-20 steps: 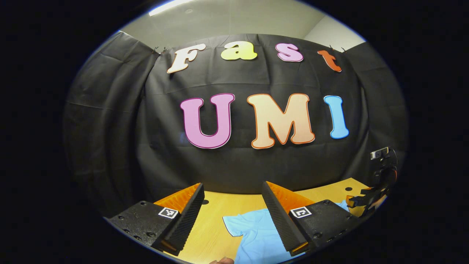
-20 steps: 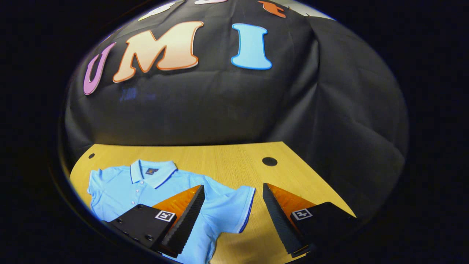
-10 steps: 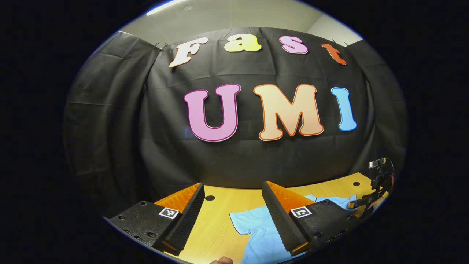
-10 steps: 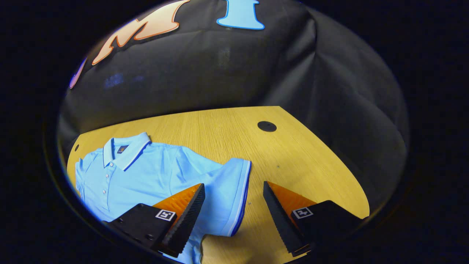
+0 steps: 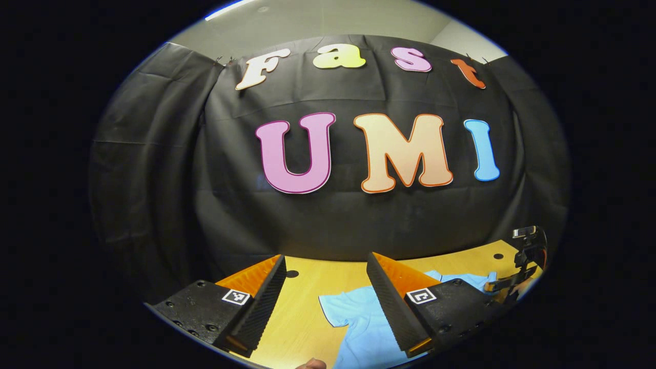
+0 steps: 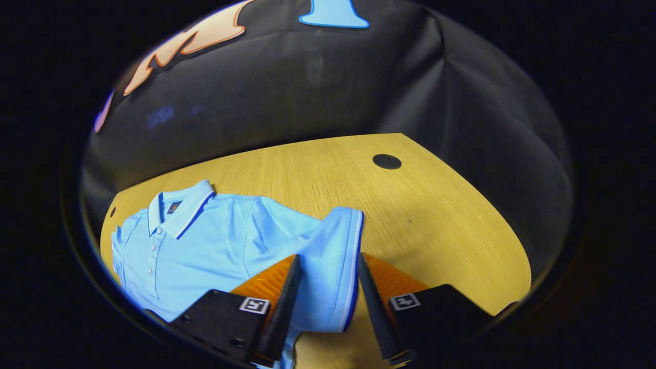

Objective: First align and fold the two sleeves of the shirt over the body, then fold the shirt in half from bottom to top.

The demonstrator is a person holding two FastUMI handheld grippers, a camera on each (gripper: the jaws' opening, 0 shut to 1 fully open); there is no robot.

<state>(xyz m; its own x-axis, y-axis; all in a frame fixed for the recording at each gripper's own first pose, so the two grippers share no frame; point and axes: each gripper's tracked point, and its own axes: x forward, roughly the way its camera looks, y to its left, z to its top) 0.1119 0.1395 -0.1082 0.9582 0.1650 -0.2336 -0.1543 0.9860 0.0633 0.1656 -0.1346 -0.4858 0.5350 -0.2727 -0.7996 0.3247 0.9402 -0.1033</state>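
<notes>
A light blue polo shirt (image 6: 205, 241) lies flat, front up, on the wooden table (image 6: 425, 215), collar (image 6: 179, 205) toward the wall. In the right gripper view, my right gripper (image 6: 328, 256) is low over the shirt's near sleeve (image 6: 333, 236). Its fingers are partly closed, and the sleeve and its striped cuff lie flat in the gap, not pinched. In the left gripper view, my left gripper (image 5: 325, 259) hangs open above the table, with the shirt (image 5: 359, 318) and its other sleeve below, partly behind one finger. The right gripper (image 5: 505, 283) shows far right.
Black cloth walls close the table at the back and on both sides. Round holes sit in the tabletop (image 6: 387, 161) (image 5: 292, 274). Bare wood stretches to the right of the sleeve. A fingertip of the person's hand (image 5: 311, 365) shows at the bottom edge.
My right gripper dropped toward the table and came over the sleeve, and its fingers narrowed around it. My left gripper shifted only slightly and stayed open.
</notes>
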